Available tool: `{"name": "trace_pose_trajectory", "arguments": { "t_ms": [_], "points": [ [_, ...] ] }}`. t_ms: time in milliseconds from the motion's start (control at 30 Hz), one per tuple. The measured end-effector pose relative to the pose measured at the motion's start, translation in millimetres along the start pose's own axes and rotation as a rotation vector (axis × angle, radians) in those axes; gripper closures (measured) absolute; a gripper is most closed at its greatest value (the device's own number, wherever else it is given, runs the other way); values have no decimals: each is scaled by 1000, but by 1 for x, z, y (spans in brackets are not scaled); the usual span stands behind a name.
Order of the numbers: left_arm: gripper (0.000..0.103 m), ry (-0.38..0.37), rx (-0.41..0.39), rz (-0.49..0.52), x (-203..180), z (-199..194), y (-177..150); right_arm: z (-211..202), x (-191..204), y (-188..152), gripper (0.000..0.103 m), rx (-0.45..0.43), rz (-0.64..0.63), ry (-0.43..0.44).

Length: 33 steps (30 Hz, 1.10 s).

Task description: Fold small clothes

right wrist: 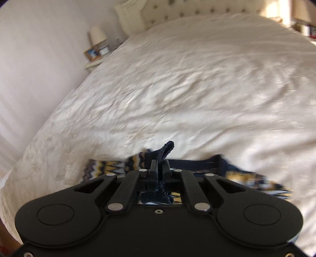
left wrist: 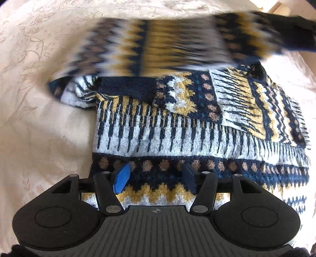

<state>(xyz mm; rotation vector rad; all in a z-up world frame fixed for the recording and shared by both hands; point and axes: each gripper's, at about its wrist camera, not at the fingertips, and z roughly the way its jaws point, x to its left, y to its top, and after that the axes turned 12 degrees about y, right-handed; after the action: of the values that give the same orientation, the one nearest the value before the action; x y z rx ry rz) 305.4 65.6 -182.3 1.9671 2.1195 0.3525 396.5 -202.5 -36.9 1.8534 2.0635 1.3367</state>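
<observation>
Left wrist view: a patterned knitted sweater (left wrist: 177,126) in navy, white, mustard and tan lies on a cream bedspread (left wrist: 29,79) with a faint flower pattern. The left hand-held gripper (left wrist: 156,177) points steeply down over the sweater's near band of tan dots on navy. Its jaws stand apart, the blue pad (left wrist: 121,177) on the left and the dark one on the right, with knit lying under the gap; neither pad presses on the cloth. At the far side of the sweater a part of the knit is lifted and smeared by motion blur, hanging above the flat part. A folded-in sleeve lies across the middle of the sweater, right of centre.

Right wrist view: the right hand-held gripper (right wrist: 159,168) has its jaws clamped together on a navy edge of the sweater (right wrist: 156,156); a tuft of the dark knit sticks up past the fingertips, and more bunches behind them. The patterned cloth spreads blurred to both sides of the gripper, raised above the bed (right wrist: 197,89). Beyond the sweater the white bedspread runs to a tufted headboard (right wrist: 187,8). Left of the headboard, a small bedside table (right wrist: 92,64) carries a lamp (right wrist: 96,34) and a framed picture (right wrist: 91,53).
</observation>
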Motion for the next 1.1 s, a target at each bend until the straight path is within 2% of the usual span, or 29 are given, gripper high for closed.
{"name": "trace_pose_trajectory", "arguments": {
  "t_ms": [133,233,500,567,633,767,833,900,1000,1100],
  "points": [
    [43,17,0,3,-6,3,1,-31,-28,-7,93,2,-5,-128],
    [42,29,-2,8,-11,3,1,-41,-60,-19,93,24,47,-203],
    [42,45,-5,23,-24,1,0,-36,-115,-50,93,97,115,-346],
    [42,43,-4,29,-26,0,1,-33,-129,-55,93,111,153,-361],
    [43,36,-1,31,-24,-1,2,-31,-139,-59,93,104,178,-324],
    [44,1,-28,36,-17,-15,6,-21,-135,-59,93,118,135,-309],
    [44,-7,-57,40,-16,-26,9,-12,-141,-59,86,150,141,-345],
    [44,-17,-99,48,-17,-42,16,-7,-153,-60,71,175,193,-402],
    [44,-18,-180,74,-20,-68,30,-19,-152,-56,71,114,201,-440],
    [44,8,-229,125,-32,-74,50,-23,-138,-52,71,79,179,-360]
  ]
}}
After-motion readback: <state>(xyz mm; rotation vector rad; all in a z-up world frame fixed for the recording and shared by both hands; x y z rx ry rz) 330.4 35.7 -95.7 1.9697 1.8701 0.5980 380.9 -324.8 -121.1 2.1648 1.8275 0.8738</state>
